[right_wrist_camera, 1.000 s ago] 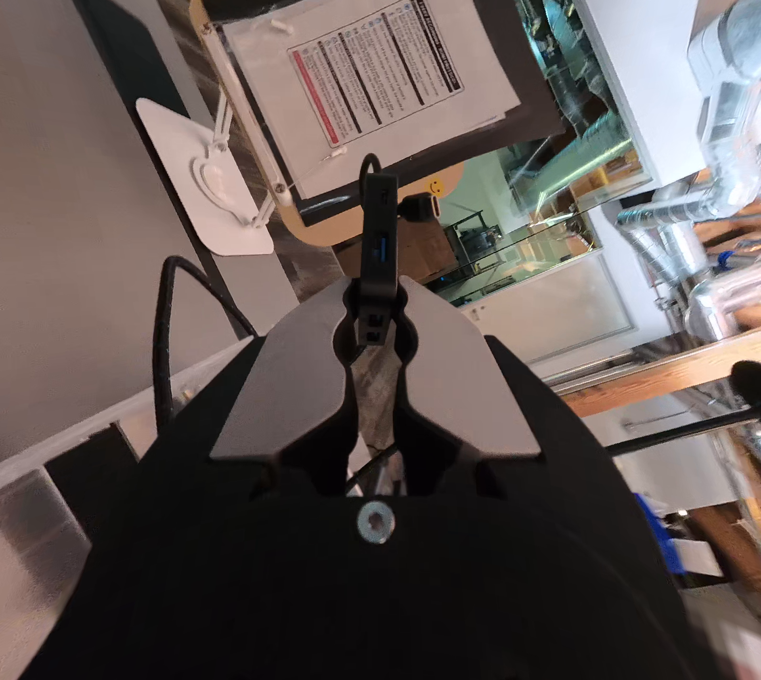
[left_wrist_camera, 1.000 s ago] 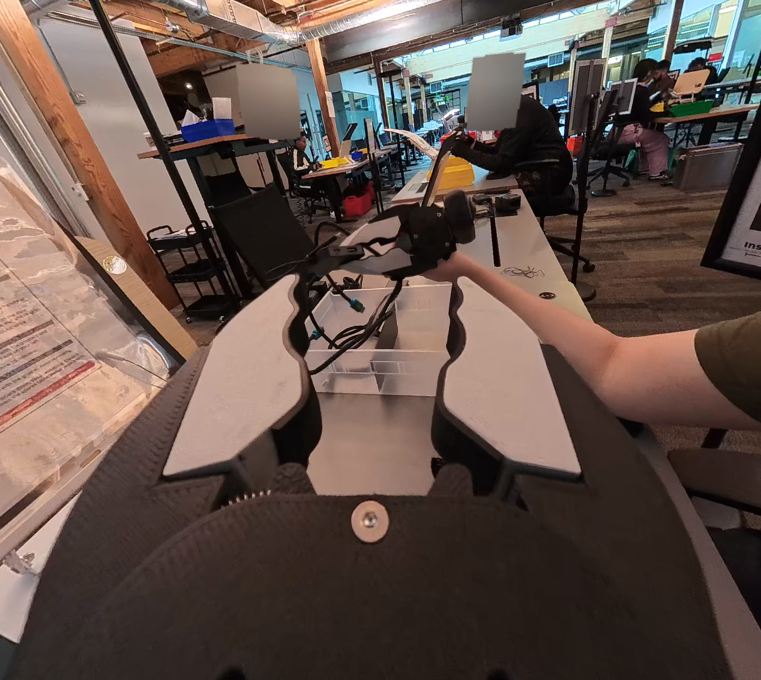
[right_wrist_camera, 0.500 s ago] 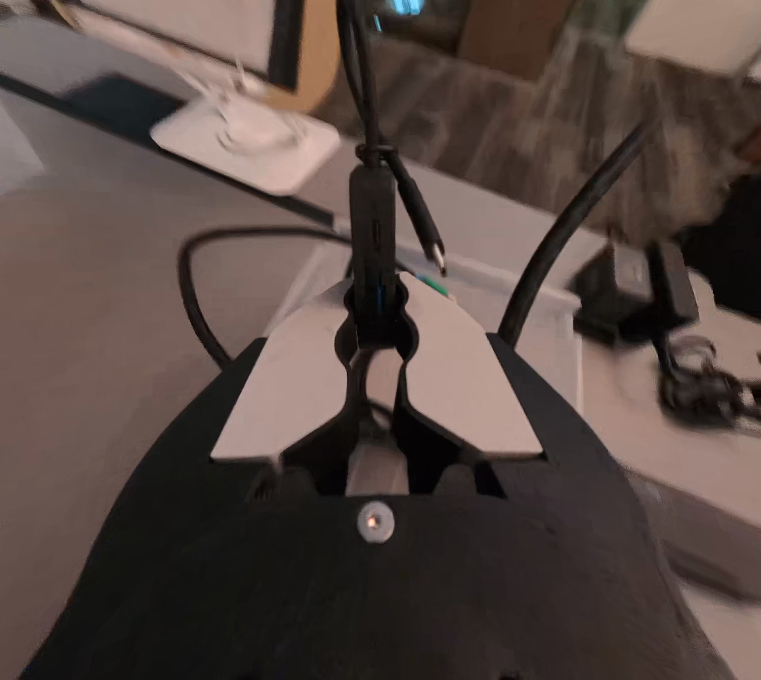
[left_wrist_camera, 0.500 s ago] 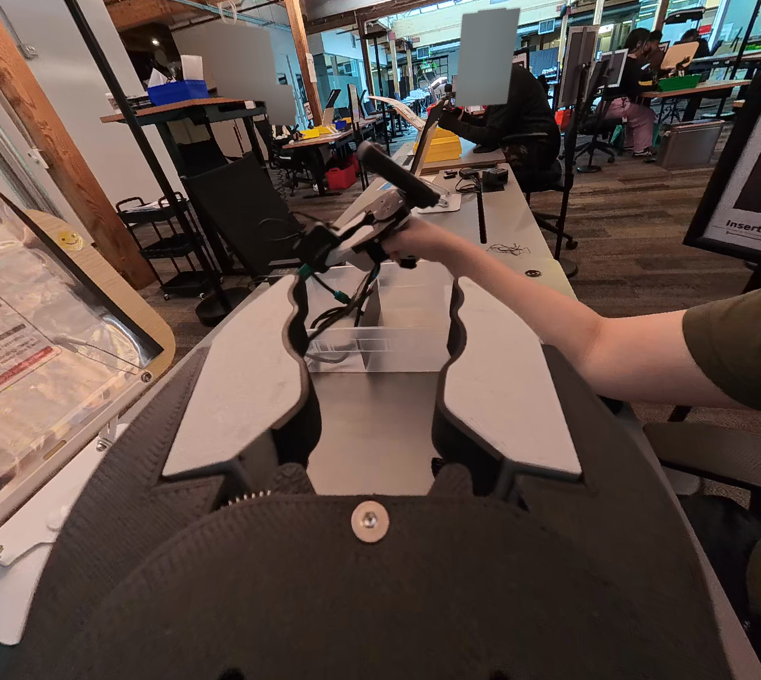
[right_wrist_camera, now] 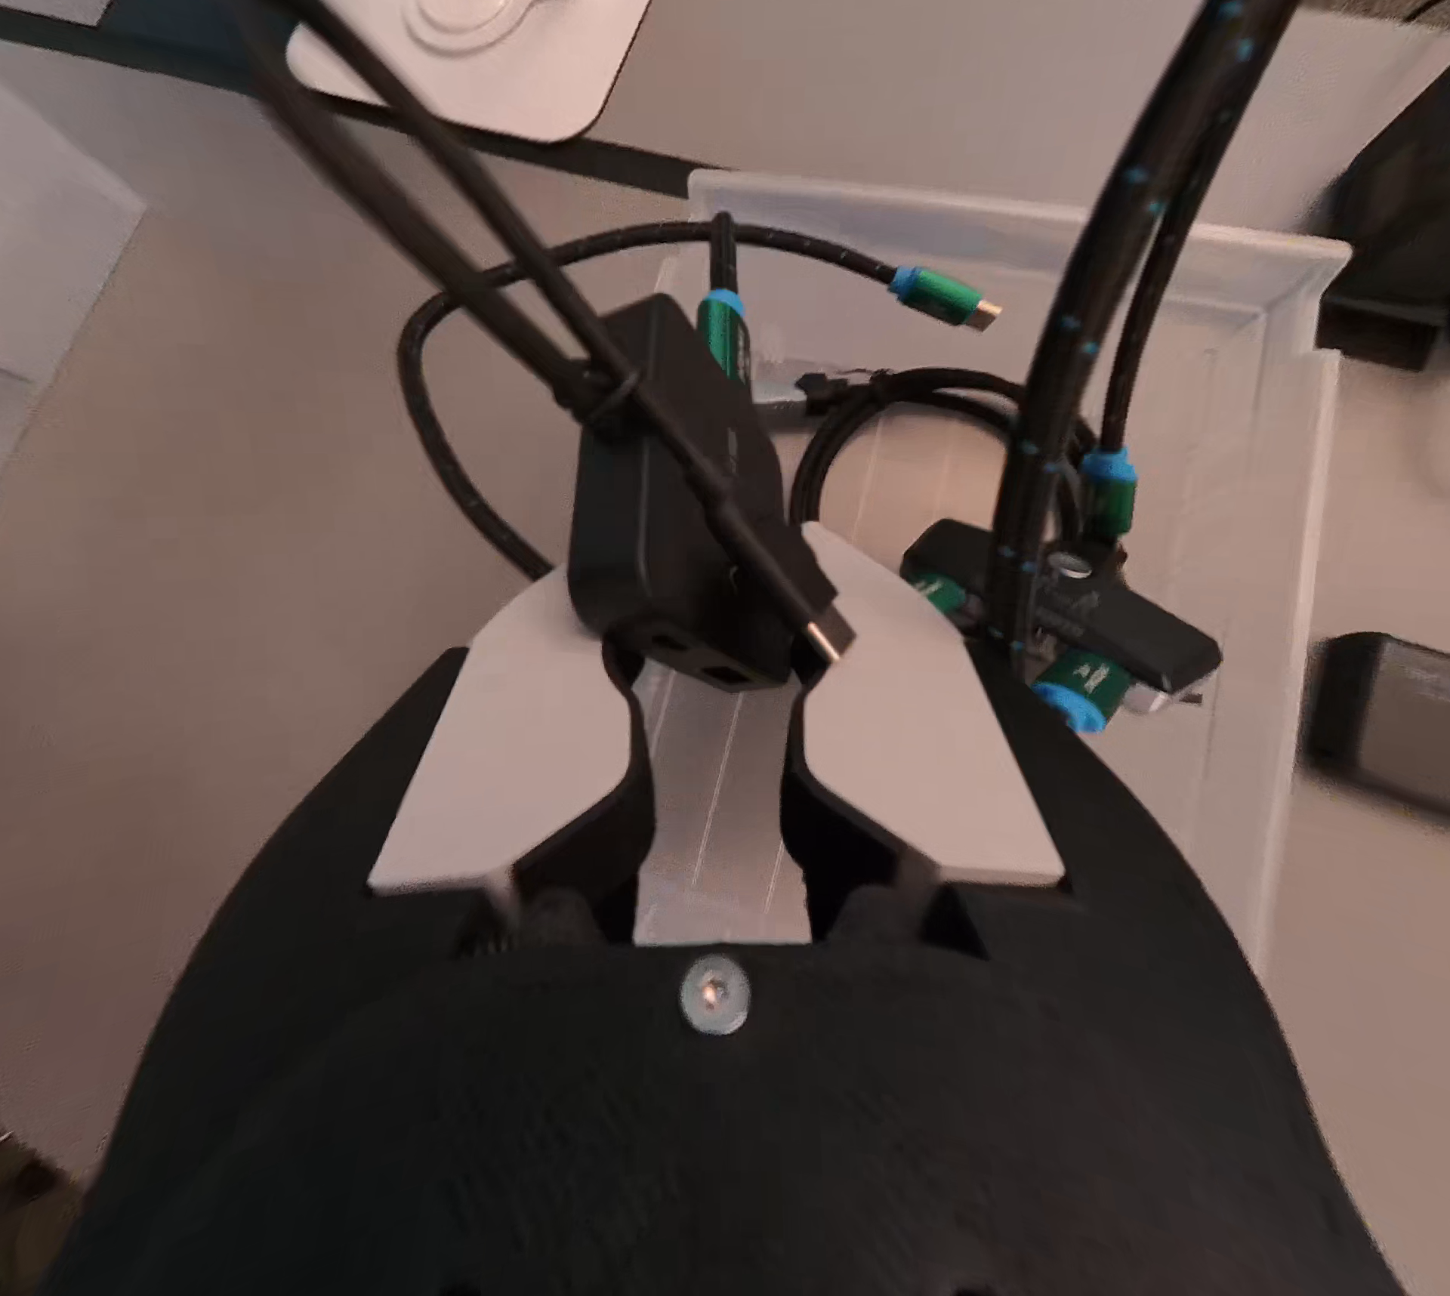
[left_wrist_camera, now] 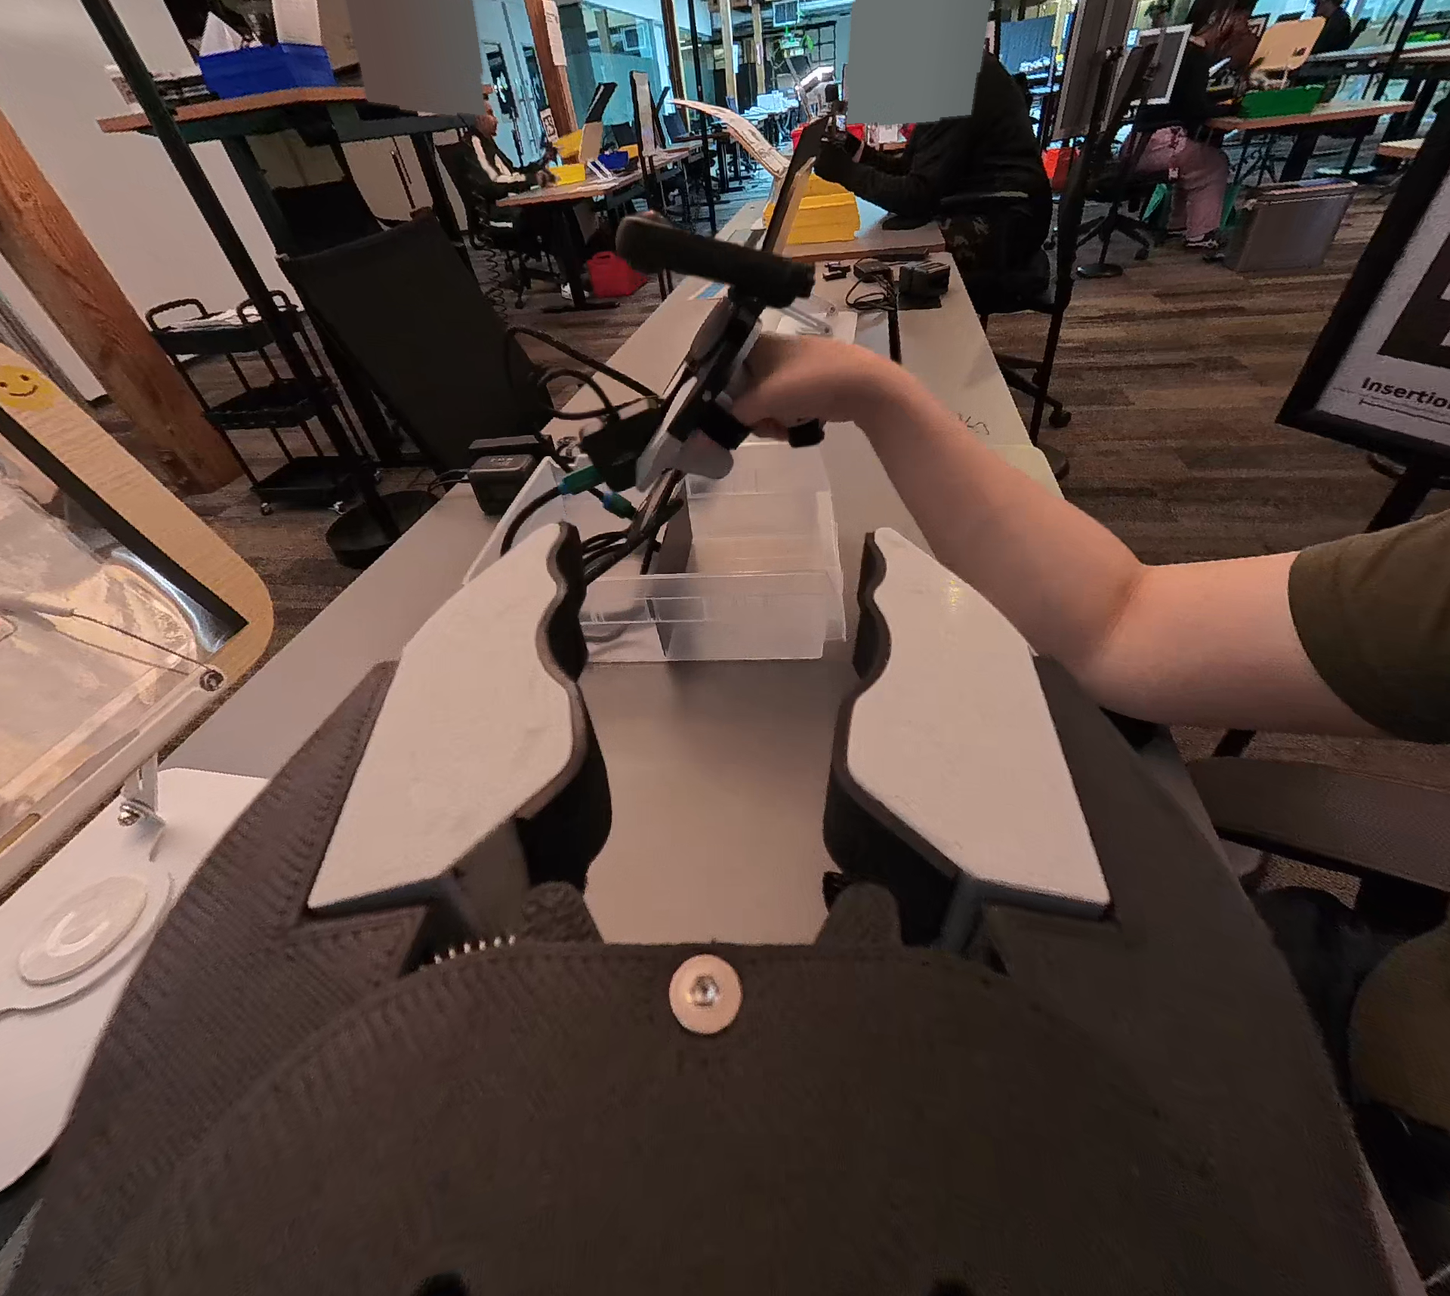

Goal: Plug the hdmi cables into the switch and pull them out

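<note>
My right gripper [right_wrist_camera: 690, 556] points down into the clear bin [right_wrist_camera: 1020, 222]. Its jaws stand apart, with the near end of a black switch [right_wrist_camera: 675, 474] between the tips. The switch's short pigtail plug [right_wrist_camera: 824, 630] hangs loose over the right finger. A second black switch [right_wrist_camera: 1098, 615] lies in the bin among green HDMI plugs [right_wrist_camera: 938, 301] on black braided cables. My left gripper [left_wrist_camera: 719, 538] is open and empty, low over the table, short of the bin [left_wrist_camera: 745, 630]. In its view the right gripper [left_wrist_camera: 628, 458] hangs over the bin's left compartment.
A person's bare arm [left_wrist_camera: 1020, 552] crosses from the right to the right gripper. An acrylic sign holder [left_wrist_camera: 94, 630] stands at the left on a white base [right_wrist_camera: 486, 26]. A black power brick [left_wrist_camera: 502, 474] sits past the bin. A framed sign [left_wrist_camera: 1381, 317] stands at the right.
The right gripper swung down from facing the sign holder to over the bin. Its jaws widened, and the switch turned from edge-on to flat. The left gripper stayed open and dipped slightly.
</note>
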Demonstrator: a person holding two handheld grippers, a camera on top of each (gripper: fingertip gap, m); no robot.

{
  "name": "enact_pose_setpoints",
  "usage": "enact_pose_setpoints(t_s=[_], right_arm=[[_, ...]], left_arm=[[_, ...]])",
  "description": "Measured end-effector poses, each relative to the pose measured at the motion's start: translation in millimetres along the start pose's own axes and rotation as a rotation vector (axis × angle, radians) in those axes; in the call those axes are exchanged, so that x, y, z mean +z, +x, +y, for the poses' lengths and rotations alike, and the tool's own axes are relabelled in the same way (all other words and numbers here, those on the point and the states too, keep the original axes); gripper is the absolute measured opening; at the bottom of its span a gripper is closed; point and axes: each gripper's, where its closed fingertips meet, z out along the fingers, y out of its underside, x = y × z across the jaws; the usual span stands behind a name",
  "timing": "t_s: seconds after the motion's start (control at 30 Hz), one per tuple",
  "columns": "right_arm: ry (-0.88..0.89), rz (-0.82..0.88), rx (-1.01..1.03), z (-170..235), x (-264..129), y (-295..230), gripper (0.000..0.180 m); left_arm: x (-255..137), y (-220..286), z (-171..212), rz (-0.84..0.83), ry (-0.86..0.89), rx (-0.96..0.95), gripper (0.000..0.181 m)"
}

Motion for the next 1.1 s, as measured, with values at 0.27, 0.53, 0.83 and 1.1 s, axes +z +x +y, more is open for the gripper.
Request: enact_pose_setpoints(t_s=[0.27, 0.53, 0.83, 1.1], right_arm=[[0.024, 0.080, -0.098, -3.7, -32.8, -11.3, 0.038], [-0.025, 0.250, -0.209, -1.2, -56.4, -21.3, 0.034], [-0.152, 0.289, -0.278, 10.1, -28.7, -9.7, 0.015], [-0.023, 0.231, -0.333, -9.2, -18.1, -4.4, 0.015]], left_arm=[[1.6, 3.7, 2.8, 0.016, -0.019, 0.001, 0.067], [1.9, 6.5, 4.4, 0.028, -0.032, 0.004, 0.066], [5.6, 9.5, 9.2, 0.037, -0.060, 0.009, 0.066], [10.1, 11.1, 14.2, 0.046, -0.080, 0.003, 0.066]])
